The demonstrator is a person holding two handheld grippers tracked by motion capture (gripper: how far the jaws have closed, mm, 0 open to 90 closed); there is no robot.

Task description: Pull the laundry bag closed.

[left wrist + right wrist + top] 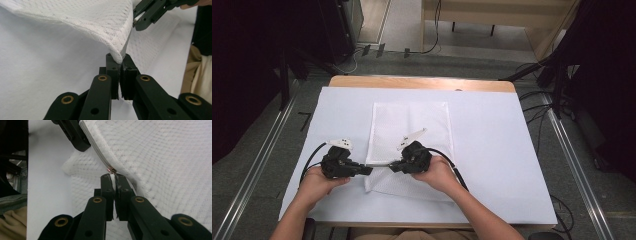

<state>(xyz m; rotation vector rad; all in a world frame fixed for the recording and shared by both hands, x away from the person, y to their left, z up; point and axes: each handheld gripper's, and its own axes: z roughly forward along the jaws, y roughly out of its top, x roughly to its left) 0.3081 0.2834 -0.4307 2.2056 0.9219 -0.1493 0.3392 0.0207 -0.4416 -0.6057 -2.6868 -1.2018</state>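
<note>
Left gripper (119, 62) clamps white mesh zippered bag (412, 125) edge; right gripper (113, 178) pinches zipper pull (111, 170); zip mid-travel, unfinished.

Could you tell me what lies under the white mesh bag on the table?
Under the mesh bag lies the white sheet covering the wooden table. Its near edge is lifted, pinched by the left gripper and right gripper. Any contents are hidden by the mesh.

A white sheet (492, 150) covers the wooden table (422, 82).
</note>
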